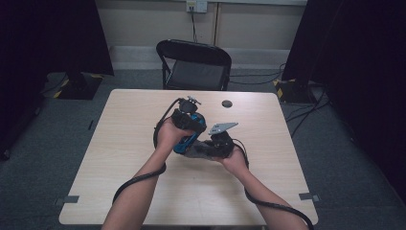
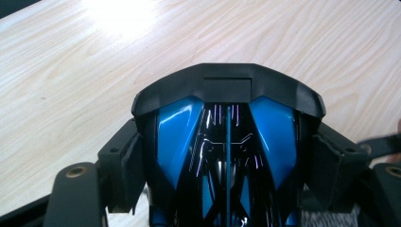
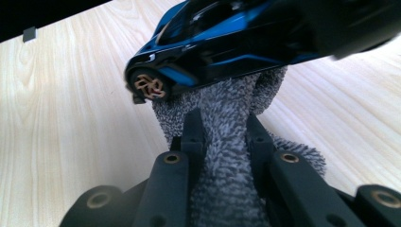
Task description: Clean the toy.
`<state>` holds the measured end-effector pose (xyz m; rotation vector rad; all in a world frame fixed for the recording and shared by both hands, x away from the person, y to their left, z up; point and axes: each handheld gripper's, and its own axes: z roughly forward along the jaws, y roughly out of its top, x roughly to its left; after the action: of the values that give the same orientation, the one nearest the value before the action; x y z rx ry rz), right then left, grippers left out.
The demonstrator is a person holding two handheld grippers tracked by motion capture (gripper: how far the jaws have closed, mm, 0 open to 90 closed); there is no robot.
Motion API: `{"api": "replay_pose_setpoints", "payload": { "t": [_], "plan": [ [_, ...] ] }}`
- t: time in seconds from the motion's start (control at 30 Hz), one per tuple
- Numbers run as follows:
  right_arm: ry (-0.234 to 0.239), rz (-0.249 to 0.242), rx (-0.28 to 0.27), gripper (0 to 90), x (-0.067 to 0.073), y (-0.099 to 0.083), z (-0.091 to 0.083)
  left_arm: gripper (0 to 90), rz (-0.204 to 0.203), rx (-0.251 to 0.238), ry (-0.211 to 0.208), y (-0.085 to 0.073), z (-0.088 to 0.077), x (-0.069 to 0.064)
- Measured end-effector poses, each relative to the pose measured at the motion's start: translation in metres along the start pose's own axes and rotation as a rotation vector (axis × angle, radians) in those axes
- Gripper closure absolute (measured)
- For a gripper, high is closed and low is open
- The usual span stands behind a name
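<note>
While the left hand-held gripper (image 2: 227, 156) clamps a blue and black toy car (image 2: 227, 142) across its body, the right hand-held gripper (image 3: 222, 137) is clenched on a grey cloth (image 3: 227, 156) pressed up against the car's underside near a wheel (image 3: 149, 86). Car sits above the surface (image 1: 143, 191), long axis running from the left hand down toward the right. Cloth lies directly beyond the right jaws, touching the car, so a wipe would likely run along that axis.
</note>
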<state>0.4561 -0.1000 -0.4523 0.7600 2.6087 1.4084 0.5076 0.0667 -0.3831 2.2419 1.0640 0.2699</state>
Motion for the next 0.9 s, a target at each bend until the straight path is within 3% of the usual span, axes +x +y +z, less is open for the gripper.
{"api": "replay_pose_setpoints", "payload": {
  "t": [0.5,0.9],
  "plan": [
    [0.057,-0.067,0.047,75.8,0.020,0.001,0.016,25.5,-0.023,-0.007,0.011,0.000,-0.006,0.009],
    [0.062,-0.094,0.079,75.8,0.021,-0.003,0.017,25.5,-0.045,-0.032,0.034,0.001,-0.012,0.013]
  ]
}}
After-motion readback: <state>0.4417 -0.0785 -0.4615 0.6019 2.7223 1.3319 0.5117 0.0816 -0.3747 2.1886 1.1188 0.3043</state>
